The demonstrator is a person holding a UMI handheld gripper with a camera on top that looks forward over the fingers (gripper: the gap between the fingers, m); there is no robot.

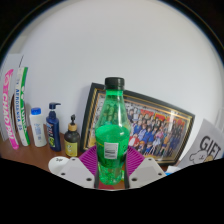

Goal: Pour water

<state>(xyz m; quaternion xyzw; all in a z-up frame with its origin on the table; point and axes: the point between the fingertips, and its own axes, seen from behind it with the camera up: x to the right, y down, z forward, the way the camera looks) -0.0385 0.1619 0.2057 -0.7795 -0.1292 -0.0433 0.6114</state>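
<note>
A green plastic bottle (112,125) with a black cap and a white label stands upright between my gripper's (110,168) two fingers. The purple pads (90,160) press against its lower body on both sides, so the gripper is shut on it. The bottle's base is hidden between the fingers, and I cannot tell whether it rests on the wooden table (40,158) or is lifted. No cup or other vessel is in view.
Behind the bottle a framed group photo (150,125) leans on the white wall. To the left stand a white bottle (37,127), a blue pump bottle (52,124) and a small amber bottle (71,138). A white "GIFT" card (206,148) is at the right.
</note>
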